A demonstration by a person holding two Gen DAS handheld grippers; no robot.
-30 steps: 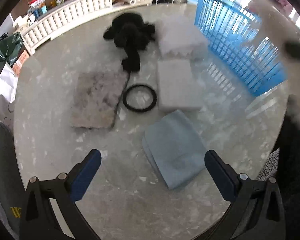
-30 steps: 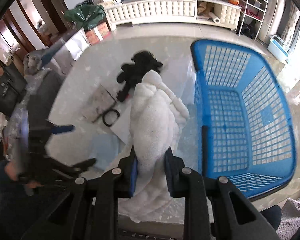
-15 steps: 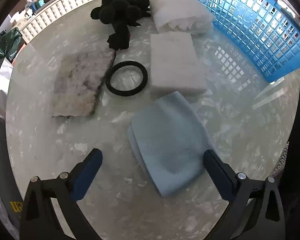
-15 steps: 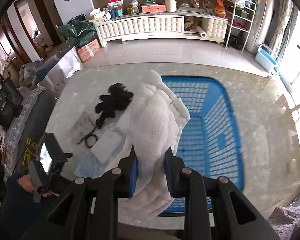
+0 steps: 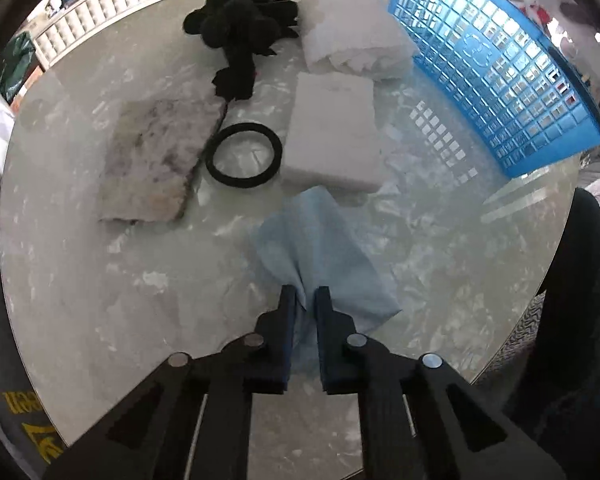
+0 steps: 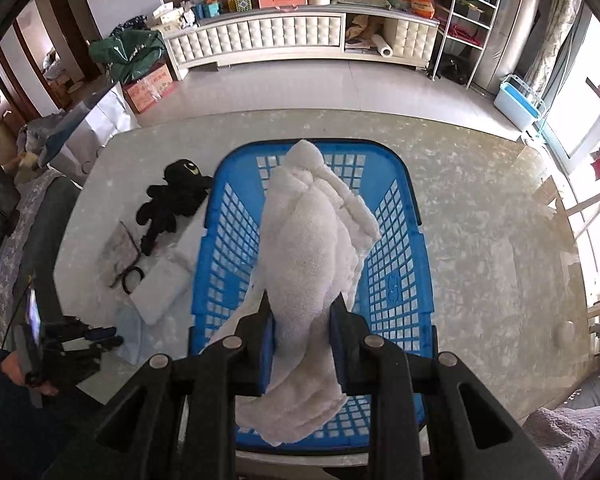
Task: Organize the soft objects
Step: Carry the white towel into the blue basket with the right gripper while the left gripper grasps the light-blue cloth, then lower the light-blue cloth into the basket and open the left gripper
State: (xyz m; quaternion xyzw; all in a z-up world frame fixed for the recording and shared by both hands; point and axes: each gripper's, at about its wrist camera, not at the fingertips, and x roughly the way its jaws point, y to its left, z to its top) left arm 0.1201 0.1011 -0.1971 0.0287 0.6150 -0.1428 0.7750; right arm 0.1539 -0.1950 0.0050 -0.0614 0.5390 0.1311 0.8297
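Big change on the left: the left gripper (image 5: 305,295), spread wide above the table half a second back, is now clenched on the near edge of the light blue cloth (image 5: 320,258), bunching it into a ridge between the blue pads. Over on the right, the right gripper (image 6: 302,305) has carried the white towel (image 6: 314,264) from beside the blue basket (image 6: 416,268) to right above it, and it is squeezing the towel at mid-length, folds draping both ways over the basket's open grid.

Taking the basket as the landmark, in the left wrist view it (image 5: 496,76) stands at the far right of the marble table (image 5: 120,300). Just to its left lies a folded white fluffy cloth (image 5: 352,46), touching or nearly touching the basket wall. Nearer the camera from that sits a flat white pad (image 5: 334,132), and the blue cloth's far corner reaches up to the pad's near edge. Left of the pad lies a black ring (image 5: 243,156), and further left again a mottled grey-pink cloth (image 5: 156,164), flat on the marble. Beyond the ring, a black plush toy (image 5: 240,28) sprawls, its tail end pointing down toward the ring.

From the right wrist view, the plush (image 6: 176,196) lies just left of the basket's far corner.
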